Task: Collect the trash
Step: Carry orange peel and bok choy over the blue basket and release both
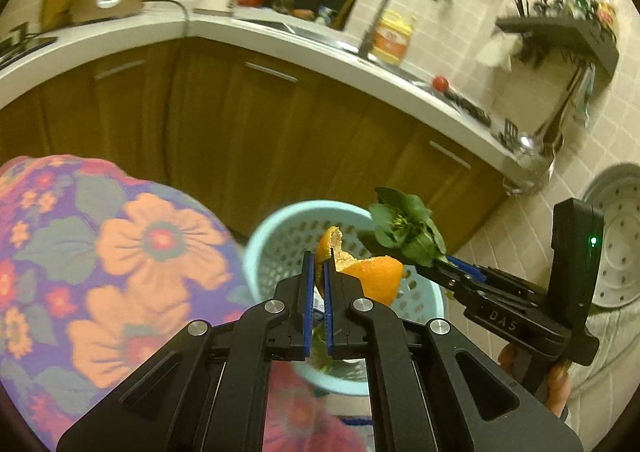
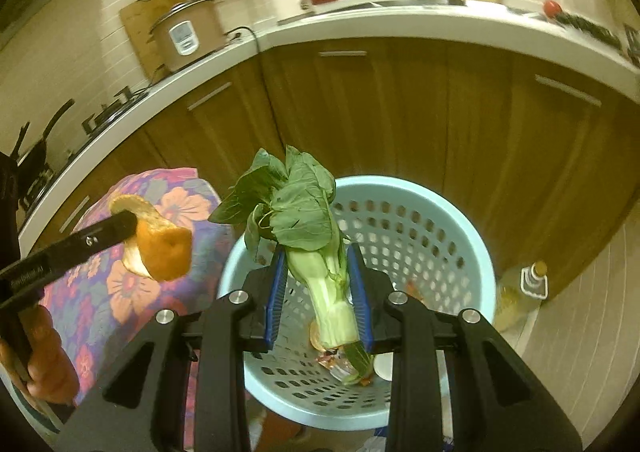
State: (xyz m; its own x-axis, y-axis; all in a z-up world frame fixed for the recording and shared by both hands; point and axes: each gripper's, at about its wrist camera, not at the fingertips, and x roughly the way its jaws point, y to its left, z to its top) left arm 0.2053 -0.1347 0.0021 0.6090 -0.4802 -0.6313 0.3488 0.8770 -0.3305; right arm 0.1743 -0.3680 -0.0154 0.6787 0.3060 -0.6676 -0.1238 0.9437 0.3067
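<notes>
Left gripper pinching orange peel, right gripper clamping bok choy above blue basket; early release risks peel missing the rim.

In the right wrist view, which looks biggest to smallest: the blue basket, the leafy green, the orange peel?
1. Blue basket
2. Leafy green, though it is nearer the camera, which inflates it
3. Orange peel
</notes>
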